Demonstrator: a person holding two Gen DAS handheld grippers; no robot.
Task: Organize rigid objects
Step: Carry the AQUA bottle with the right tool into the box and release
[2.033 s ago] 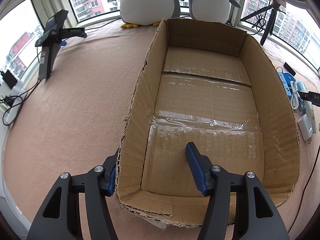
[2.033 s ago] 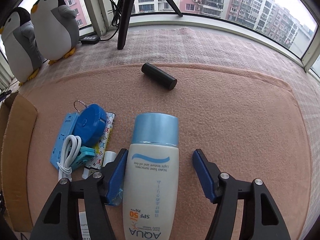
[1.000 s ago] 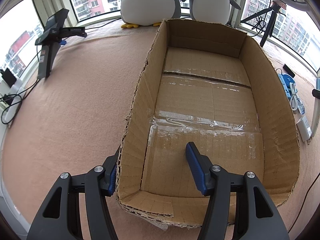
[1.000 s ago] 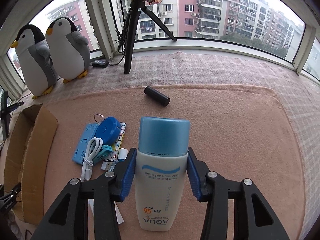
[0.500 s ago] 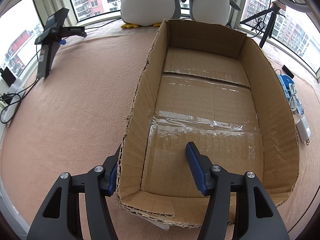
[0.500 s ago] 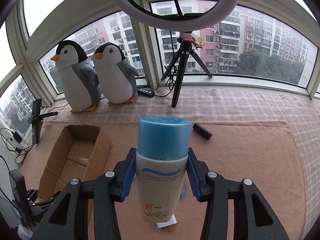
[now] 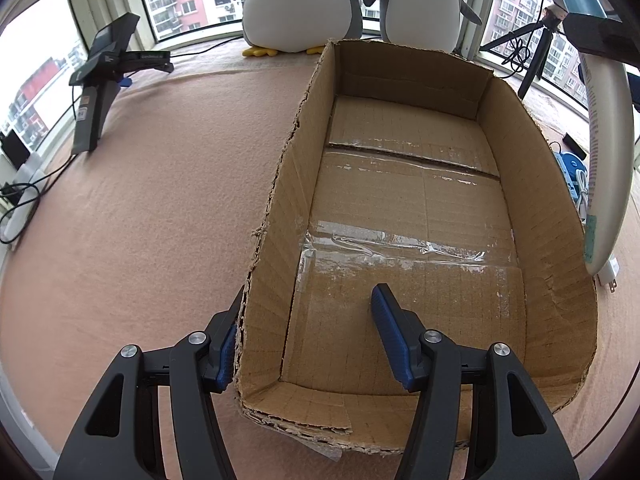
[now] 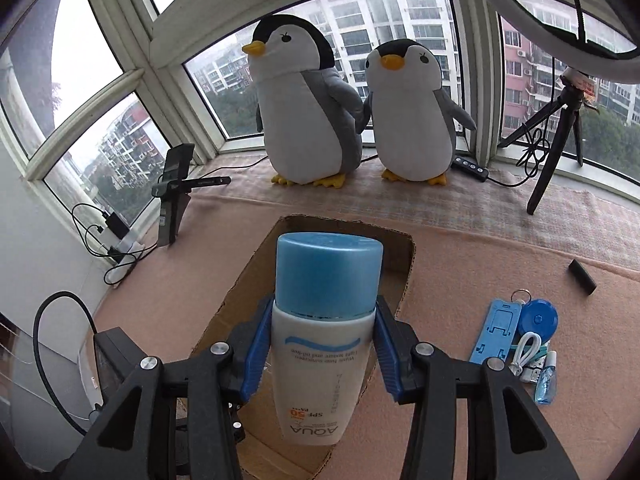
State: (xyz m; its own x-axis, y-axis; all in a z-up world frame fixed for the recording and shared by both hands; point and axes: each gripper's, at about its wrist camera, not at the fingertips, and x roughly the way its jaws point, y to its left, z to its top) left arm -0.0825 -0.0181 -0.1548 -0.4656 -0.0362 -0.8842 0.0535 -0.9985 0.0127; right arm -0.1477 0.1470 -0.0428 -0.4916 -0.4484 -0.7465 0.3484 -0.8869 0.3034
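Note:
My right gripper (image 8: 322, 350) is shut on a white sunscreen bottle (image 8: 322, 360) with a blue cap and holds it in the air above the open cardboard box (image 8: 394, 250). The bottle also shows at the right edge of the left wrist view (image 7: 604, 160), beside the box's right wall. My left gripper (image 7: 306, 340) is open and straddles the box's left wall (image 7: 272, 240) near its front corner, one finger outside and one inside. The box floor is bare.
Small items lie on the pink mat right of the box: a blue phone stand (image 8: 496, 330), a round blue tape measure (image 8: 540, 318), a white cable (image 8: 526, 346), a small blue bottle (image 8: 546, 384), a black tube (image 8: 582, 276). Two penguin plushes (image 8: 308, 108), tripods behind.
My right gripper has lifted the sunscreen bottle off the mat and carried it left over the box. The left gripper has not moved.

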